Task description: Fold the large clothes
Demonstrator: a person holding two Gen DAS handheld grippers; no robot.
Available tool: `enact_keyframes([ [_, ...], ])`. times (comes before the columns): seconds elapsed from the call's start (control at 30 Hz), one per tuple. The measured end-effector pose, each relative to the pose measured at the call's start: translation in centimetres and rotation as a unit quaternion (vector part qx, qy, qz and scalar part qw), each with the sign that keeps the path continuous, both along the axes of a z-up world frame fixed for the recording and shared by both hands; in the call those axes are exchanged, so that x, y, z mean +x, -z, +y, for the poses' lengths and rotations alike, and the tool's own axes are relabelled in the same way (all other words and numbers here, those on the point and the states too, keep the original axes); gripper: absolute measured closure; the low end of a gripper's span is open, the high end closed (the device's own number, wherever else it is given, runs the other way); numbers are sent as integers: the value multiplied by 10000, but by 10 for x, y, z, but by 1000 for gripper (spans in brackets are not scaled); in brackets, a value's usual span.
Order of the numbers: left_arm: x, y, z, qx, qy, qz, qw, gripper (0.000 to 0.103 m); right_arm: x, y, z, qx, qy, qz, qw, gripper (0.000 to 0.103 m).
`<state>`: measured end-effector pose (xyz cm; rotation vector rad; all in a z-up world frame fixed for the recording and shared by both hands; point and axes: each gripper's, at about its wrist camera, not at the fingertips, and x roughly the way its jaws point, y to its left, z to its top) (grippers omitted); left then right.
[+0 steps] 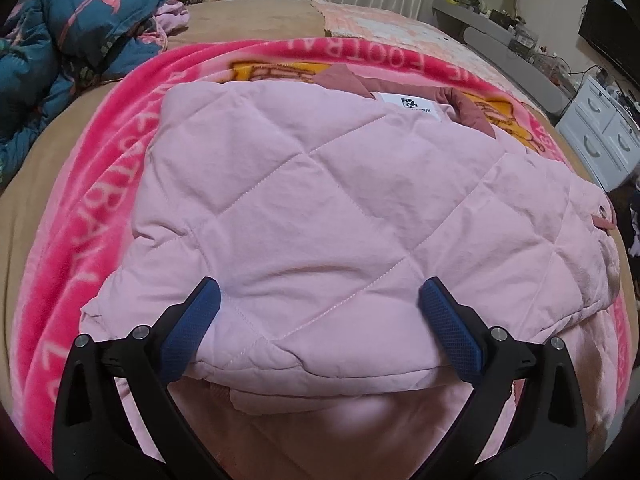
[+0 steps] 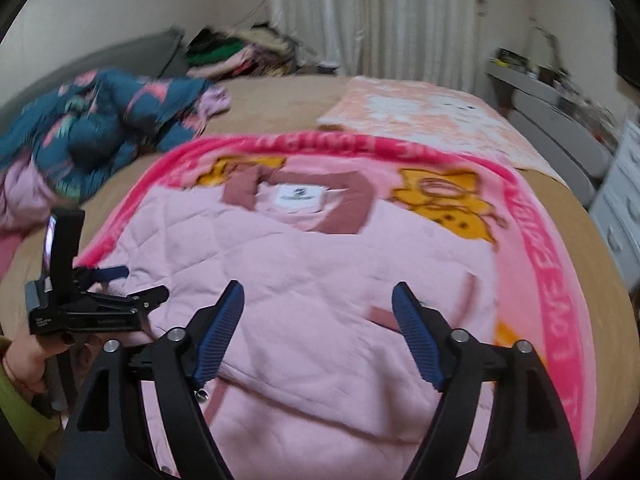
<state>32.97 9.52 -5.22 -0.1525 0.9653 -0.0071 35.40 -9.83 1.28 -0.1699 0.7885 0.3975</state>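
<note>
Right wrist view is motion-blurred; label text on the jacket collar is unreadable in both views, blanket lettering only partly legible. Near hem of the pale pink quilted padded jacket (image 1: pixel 320 216) is cut off below both gripper frames. The lower layer under the folded edge is hard to make out.

Left gripper (image 1: pixel 320 320), black arms with blue textured pads (image 1: pixel 192 328), jaws spread wide, gripping nothing; a folded edge of the jacket lies between and just under the pads, the quilted panel stretching ahead of it to the dusty-rose collar (image 1: pixel 344 78) at the far end. Contact between pads and fabric cannot be told.

Right gripper (image 2: pixel 318 328), same build, jaws also spread wide, empty, above the jacket (image 2: pixel 312 280); the collar sits straight ahead, far end. A dusty-rose pocket trim (image 2: pixel 382 316) lies just inside its right pad. The left gripper (image 2: pixel 100 304) shows to its left, side-on, held by a hand (image 2: pixel 28 356).

Jacket lies on a hot pink fleece blanket with yellow cartoon print (image 1: pixel 80 240), on a tan-covered bed (image 2: pixel 280 108). Crumpled teal patterned garment (image 1: pixel 68 44) far ahead-left of both grippers.
</note>
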Motion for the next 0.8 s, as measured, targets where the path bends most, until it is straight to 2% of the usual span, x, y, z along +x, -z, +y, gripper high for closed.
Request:
enact_keyframes([
  [0.17,0,0,0,-31,16,-29,10000,9,28,29,30,-331,-156,396,9985,27],
  [0.3,0,1,1,-53,37,-34,10000,9,49,75,36,-536,-89,1011,9934,23],
  [0.4,1,3,0,-1,67,-30,10000,10,52,92,36,-436,-19,1008,9939,21],
  [0.6,5,4,0,-30,50,20,10000,10,49,99,36,-432,51,906,9949,21],
  [0.8,-5,-10,-1,-65,40,-20,10000,9,30,84,28,-334,16,849,9958,21],
])
